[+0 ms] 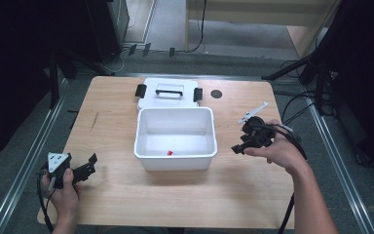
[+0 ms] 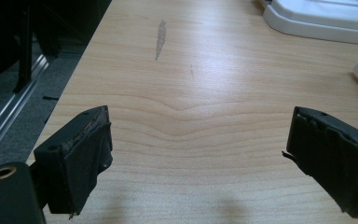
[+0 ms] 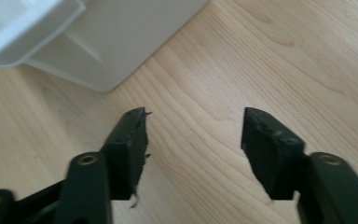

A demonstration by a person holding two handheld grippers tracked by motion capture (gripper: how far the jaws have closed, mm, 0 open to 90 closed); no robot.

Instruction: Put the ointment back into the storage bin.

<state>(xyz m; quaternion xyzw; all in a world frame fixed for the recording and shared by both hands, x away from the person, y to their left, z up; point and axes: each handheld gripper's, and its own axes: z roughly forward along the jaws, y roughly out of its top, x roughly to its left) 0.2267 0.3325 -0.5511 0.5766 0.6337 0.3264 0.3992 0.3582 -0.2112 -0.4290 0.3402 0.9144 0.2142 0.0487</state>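
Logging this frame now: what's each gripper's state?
Left gripper: open, holding nothing, over bare table.
Right gripper: open, holding nothing, beside the white bin.

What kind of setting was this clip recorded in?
Most likely a lab or studio set up for recording. A bare wooden table stands between black stand legs and floor cables, with dark drapes at both sides. On it sit a white plastic bin and its lid.
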